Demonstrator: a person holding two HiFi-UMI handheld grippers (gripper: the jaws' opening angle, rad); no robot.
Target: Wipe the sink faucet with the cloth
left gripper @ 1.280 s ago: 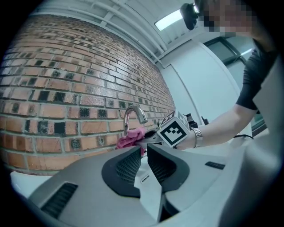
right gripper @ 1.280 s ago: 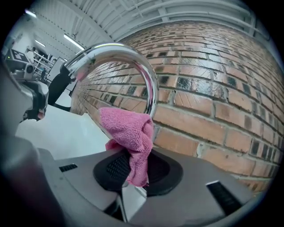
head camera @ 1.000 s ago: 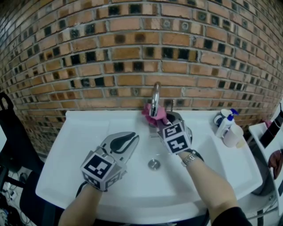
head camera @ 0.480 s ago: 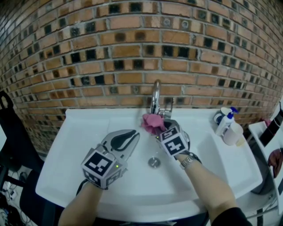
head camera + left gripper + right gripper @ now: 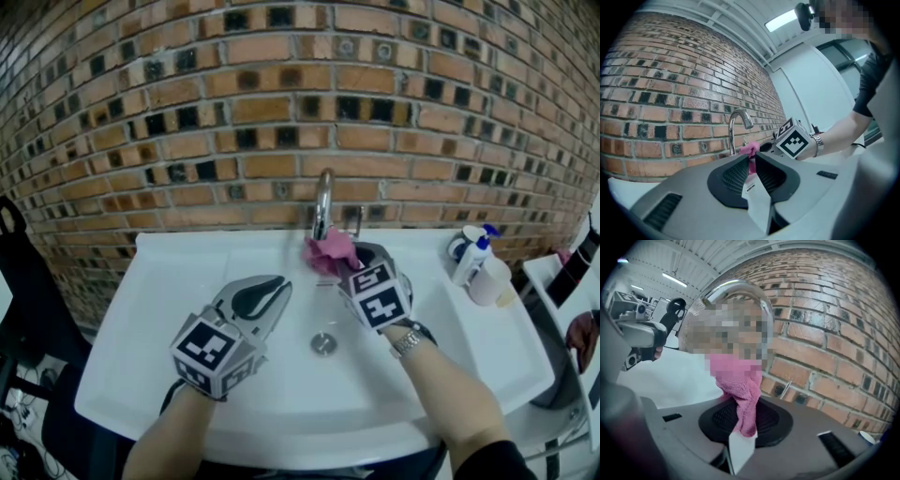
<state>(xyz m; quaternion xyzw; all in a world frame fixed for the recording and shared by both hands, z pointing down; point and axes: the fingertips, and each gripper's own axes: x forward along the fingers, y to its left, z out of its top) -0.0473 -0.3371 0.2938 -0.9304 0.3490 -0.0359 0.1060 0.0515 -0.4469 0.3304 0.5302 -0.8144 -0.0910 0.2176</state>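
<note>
Two grippers over the white sink (image 5: 159,309), both in the lower middle of the head view. Pinches the pink cloth (image 5: 328,253) tight in the jaws of the right gripper (image 5: 359,258), at centre frame, with the bunched cloth up against the lower stem of the chrome faucet (image 5: 322,202), just below the brick wall (image 5: 281,94). Shows the same grip in the right gripper view, with cloth hanging down between the pads. Holds the left gripper (image 5: 270,291) left of centre, above the basin and near the drain (image 5: 323,343), jaws a narrow slit apart with nothing between. Has a pump bottle (image 5: 476,258) on the sink's right rim.
</note>
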